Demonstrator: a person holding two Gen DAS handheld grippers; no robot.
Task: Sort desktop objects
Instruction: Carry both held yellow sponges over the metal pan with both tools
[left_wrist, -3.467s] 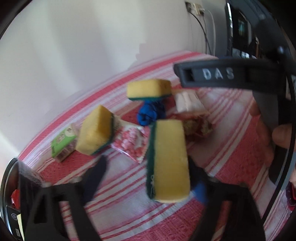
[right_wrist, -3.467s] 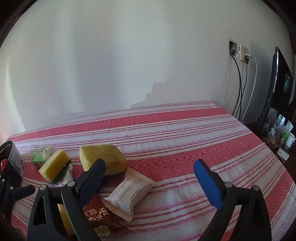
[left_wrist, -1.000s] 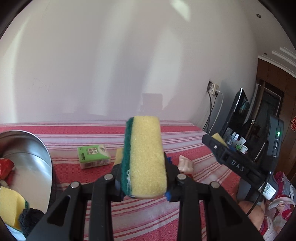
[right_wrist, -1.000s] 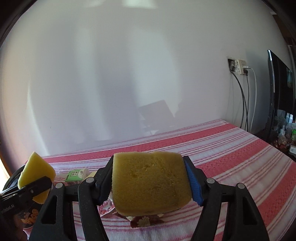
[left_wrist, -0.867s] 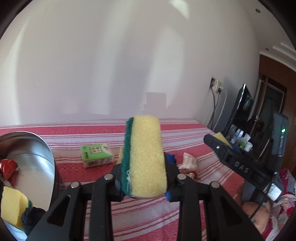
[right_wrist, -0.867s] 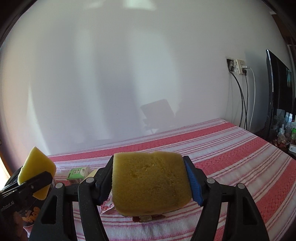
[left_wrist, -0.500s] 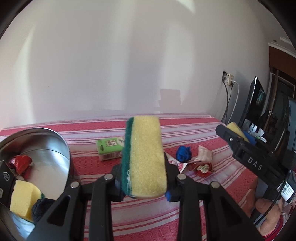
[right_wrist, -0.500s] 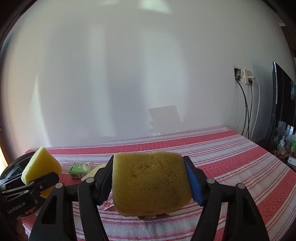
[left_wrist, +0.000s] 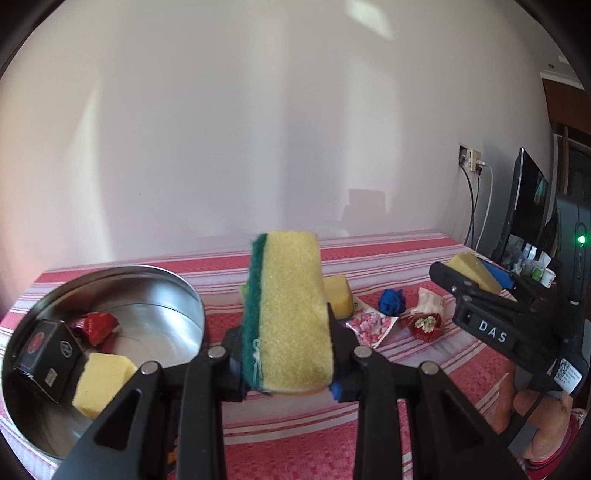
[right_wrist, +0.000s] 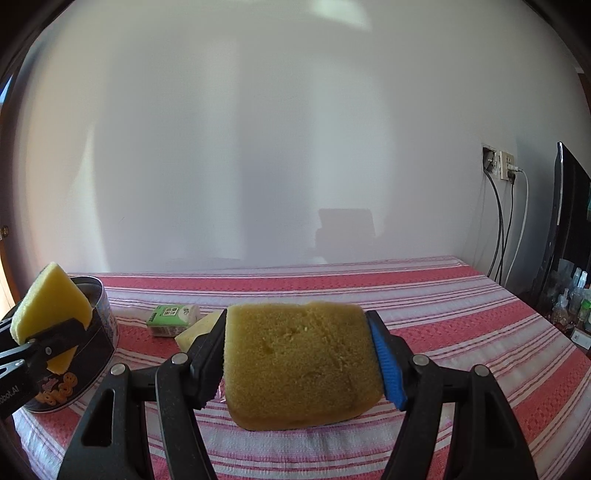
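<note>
- Two views logged, left wrist view first: the left gripper (left_wrist: 291, 354) is clamped narrow on a green-backed sponge (left_wrist: 291, 314), held on end, yellow face to the camera, green scouring layer on its left side, clear of the striped cloth (left_wrist: 424, 373)
- Round metal tin (left_wrist: 184, 291) sits at the cloth's left edge; inside it lie a yellow sponge piece (left_wrist: 101, 382), a black box (left_wrist: 48, 350) and a red wrapper (left_wrist: 94, 325)
- Mid-cloth, behind the held sponge: a loose yellow sponge (left_wrist: 338, 295), a pink patterned packet (left_wrist: 369, 326), a blue crumpled item (left_wrist: 392, 301), a red packet (left_wrist: 424, 326) with a white packet (left_wrist: 430, 301) just behind it
- Right gripper (left_wrist: 480, 280) enters from the right side, a plain yellow sponge (left_wrist: 467, 267) between its fingers; a hand (left_wrist: 543, 417) shows below it
- Right wrist view: right gripper (right_wrist: 301, 363) holds the plain yellow sponge (right_wrist: 301, 365) at medium width, both pads pressed on its sides, above the cloth's near edge (right_wrist: 295, 454)
- Green carton (right_wrist: 171, 319) lies toward the cloth's left part, a loose sponge (right_wrist: 199, 330) just beside it
- Left gripper (right_wrist: 40, 347) with its green-backed sponge (right_wrist: 50, 306) appears at the left edge, in front of the tin (right_wrist: 98, 328)
</note>
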